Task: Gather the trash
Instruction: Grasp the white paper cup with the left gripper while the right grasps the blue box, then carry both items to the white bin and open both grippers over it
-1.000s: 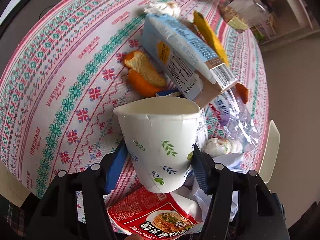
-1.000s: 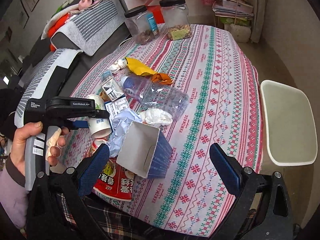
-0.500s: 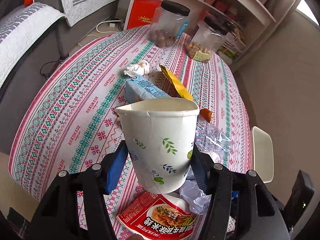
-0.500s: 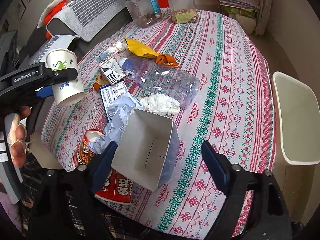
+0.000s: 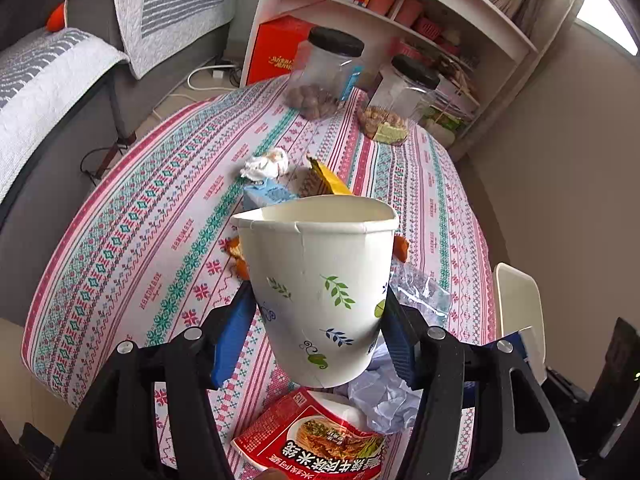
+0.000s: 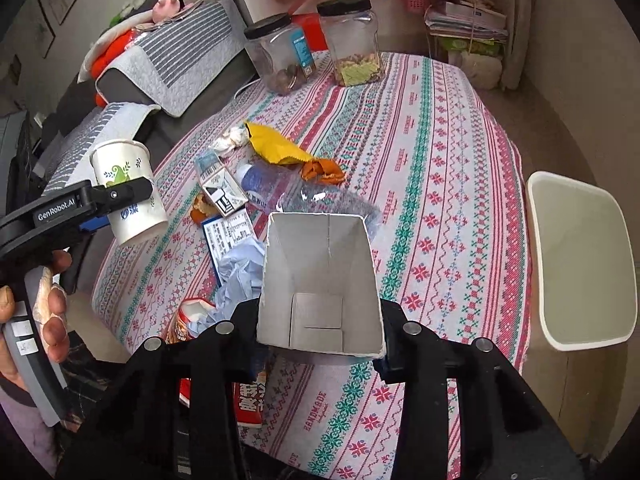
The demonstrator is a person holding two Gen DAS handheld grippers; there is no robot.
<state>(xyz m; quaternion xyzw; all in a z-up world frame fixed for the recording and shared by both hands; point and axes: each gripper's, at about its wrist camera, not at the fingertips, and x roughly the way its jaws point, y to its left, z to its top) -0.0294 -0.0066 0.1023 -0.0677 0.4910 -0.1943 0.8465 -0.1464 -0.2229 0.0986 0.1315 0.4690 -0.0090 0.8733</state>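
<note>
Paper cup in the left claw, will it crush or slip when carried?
The paper cup looks empty, so probably light. Its rim is already bent out of round, so the thin wall likely buckles under squeeze. Tapered sides might let it slip from the left claw.

The near table point(image 6: 420, 208) edge is crowded with litter point(image 6: 256, 184); bare cloth is left towards the bin point(image 6: 580, 256), and two jars point(image 6: 352, 40) block the far end.
</note>
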